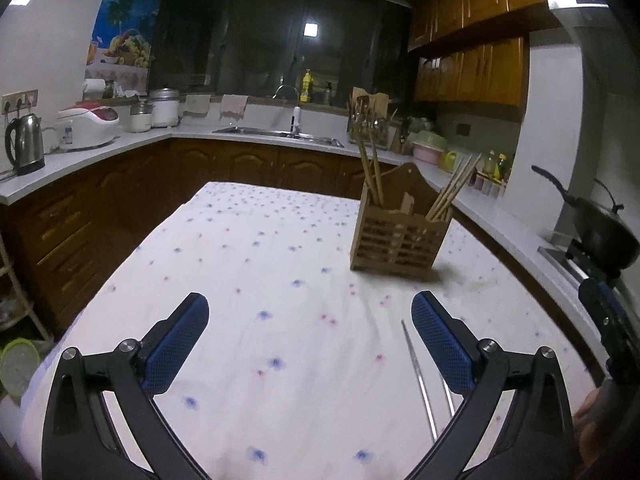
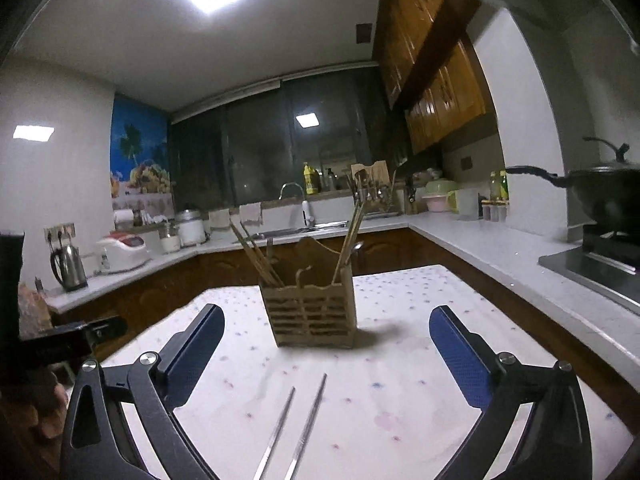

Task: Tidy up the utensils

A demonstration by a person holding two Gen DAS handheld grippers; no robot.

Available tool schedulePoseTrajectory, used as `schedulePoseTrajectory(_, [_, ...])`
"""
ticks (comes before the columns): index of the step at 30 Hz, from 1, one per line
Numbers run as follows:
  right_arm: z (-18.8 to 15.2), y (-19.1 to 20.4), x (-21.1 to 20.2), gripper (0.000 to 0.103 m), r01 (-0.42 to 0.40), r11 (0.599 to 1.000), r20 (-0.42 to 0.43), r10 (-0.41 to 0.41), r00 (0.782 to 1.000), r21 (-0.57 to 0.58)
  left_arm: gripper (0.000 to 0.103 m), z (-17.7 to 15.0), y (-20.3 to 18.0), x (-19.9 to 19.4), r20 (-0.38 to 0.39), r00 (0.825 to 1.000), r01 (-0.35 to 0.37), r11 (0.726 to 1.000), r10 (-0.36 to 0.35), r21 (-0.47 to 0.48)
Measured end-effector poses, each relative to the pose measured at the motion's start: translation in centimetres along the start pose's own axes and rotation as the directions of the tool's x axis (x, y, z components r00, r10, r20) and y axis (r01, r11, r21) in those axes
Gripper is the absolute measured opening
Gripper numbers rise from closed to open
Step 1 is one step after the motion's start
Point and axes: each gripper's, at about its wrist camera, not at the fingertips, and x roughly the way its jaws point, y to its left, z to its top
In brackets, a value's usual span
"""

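Note:
A slatted wooden utensil holder [image 1: 400, 238] [image 2: 314, 314] stands upright on the flowered tablecloth, with wooden chopsticks [image 1: 372, 170] [image 2: 256, 254] leaning in its left and right compartments. Two metal chopsticks [image 2: 294, 426] [image 1: 420, 376] lie side by side on the cloth, in front of the holder. My left gripper [image 1: 310, 314] hovers open over the cloth, the metal chopsticks beside its right finger. My right gripper [image 2: 326, 326] is open too, and the metal chopsticks lie low between its fingers, untouched. Nothing is held.
The table [image 1: 240, 248] sits in a kitchen ringed by a grey counter [image 2: 500, 248]. A kettle [image 1: 24, 144], rice cooker [image 1: 88, 126], sink [image 1: 280, 132] and a black wok [image 2: 612, 200] on the stove stand along it. The other gripper's body [image 1: 608, 320] shows at the right edge.

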Motion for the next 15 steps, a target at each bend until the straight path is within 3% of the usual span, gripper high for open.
schedulePoseTrajectory(15, [-3.7, -0.1, -1.9, 0.103, 0.025, 0.997, -0.047, -0.028, 0.999, -0.075, 0.103, -4.0, -0.5, -0.5, -0.017, 0.999, -0.04, 0.998, 0.041, 0.045])
